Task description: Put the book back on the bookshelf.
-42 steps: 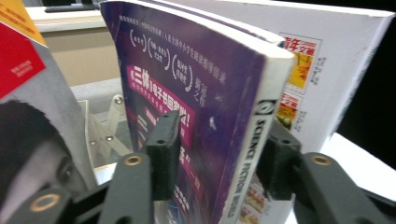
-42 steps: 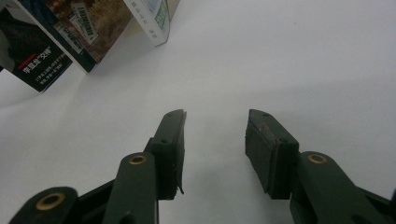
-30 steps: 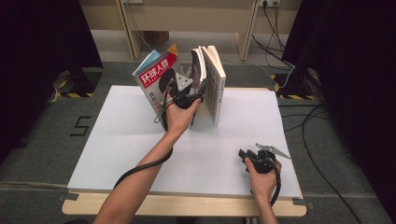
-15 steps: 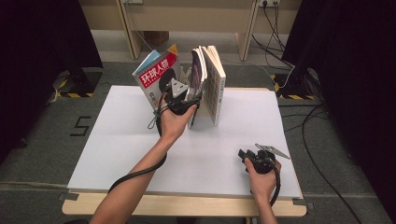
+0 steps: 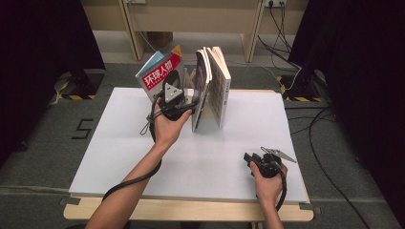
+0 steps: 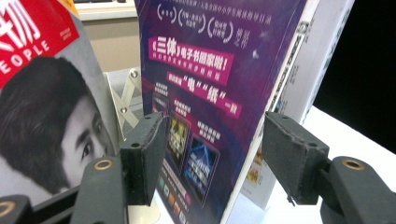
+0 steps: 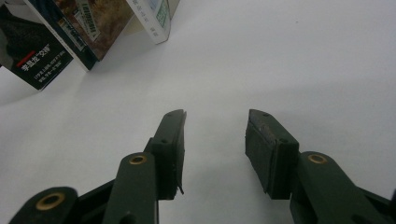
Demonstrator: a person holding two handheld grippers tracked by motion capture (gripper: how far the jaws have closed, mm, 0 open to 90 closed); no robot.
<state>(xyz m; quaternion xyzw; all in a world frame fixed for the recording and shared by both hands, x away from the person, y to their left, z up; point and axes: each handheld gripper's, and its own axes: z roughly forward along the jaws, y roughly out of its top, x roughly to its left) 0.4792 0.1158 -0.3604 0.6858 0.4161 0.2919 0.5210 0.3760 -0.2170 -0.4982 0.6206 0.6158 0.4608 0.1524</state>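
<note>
A red magazine [image 5: 160,74] leans to the left at the back of the white table [image 5: 119,143]. Right of it stands a group of upright books [image 5: 217,90], with a purple-covered magazine [image 6: 210,84] on its left side. My left gripper [image 5: 186,102] is held up against these. Its jaws have just been opening and stand apart. The purple magazine's lower edge lies between them [image 6: 217,158], with neither pad pressing on it. My right gripper [image 5: 249,159] rests low over the table's front right, open with nothing between its jaws [image 7: 215,149].
A white folding book stand [image 6: 123,98] sits between the red magazine [image 6: 42,93] and the purple one. Bare white table stretches ahead of the right gripper, with book corners [image 7: 70,28] farther off. Cables [image 5: 315,124] lie on the floor to the right.
My left hand has shifted its gripper a little to the left, from the upright books toward the red magazine. The right hand and its gripper have kept still.
</note>
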